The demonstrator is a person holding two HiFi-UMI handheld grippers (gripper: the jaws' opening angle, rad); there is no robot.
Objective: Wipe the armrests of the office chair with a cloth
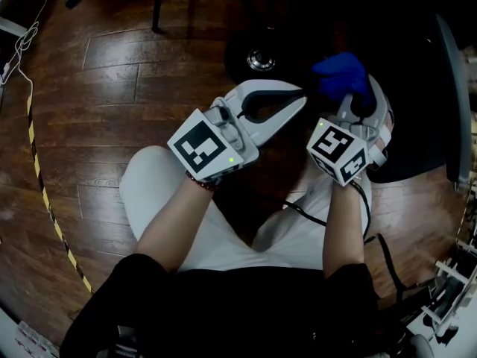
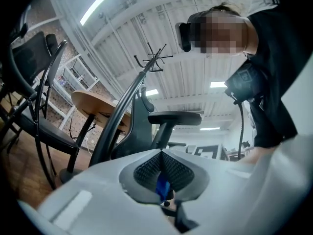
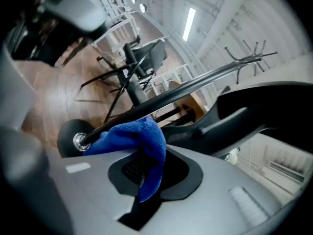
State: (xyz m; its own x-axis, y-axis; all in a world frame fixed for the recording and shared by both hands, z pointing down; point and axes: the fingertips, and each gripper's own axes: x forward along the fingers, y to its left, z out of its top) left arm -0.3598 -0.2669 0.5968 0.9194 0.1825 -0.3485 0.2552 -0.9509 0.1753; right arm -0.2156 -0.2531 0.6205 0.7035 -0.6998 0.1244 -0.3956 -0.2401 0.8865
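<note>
The dark wood plank floor [image 1: 112, 103] takes up most of the room, glossy, with a strip of yellow-and-black tape [image 1: 45, 200] curving across it on the left. The black office chair [image 1: 417, 110] stands low at the right, its seat smooth and matte, with a round caster [image 1: 261, 58] whose metal hub shines. Seen from the left gripper view, one armrest [image 2: 173, 117] is a flat black pad on a curved stem, well apart from both tools. The person's knees in white trousers [image 1: 160, 192] sit under the two arms.

The left gripper [image 1: 298, 104] is pale grey plastic with ribbed black pads. Its jaws are pressed tip to tip with nothing between the tips. A sliver of blue shows lower in the gap, and I cannot tell what it is.

The right gripper [image 1: 356, 104] has its jaws clamped on the cloth [image 1: 341, 71]. The cloth is bright blue with a fuzzy, looped weave. It bunches out above the tips and one fold hangs down between the pads [image 3: 131, 169], just beside the caster.
</note>
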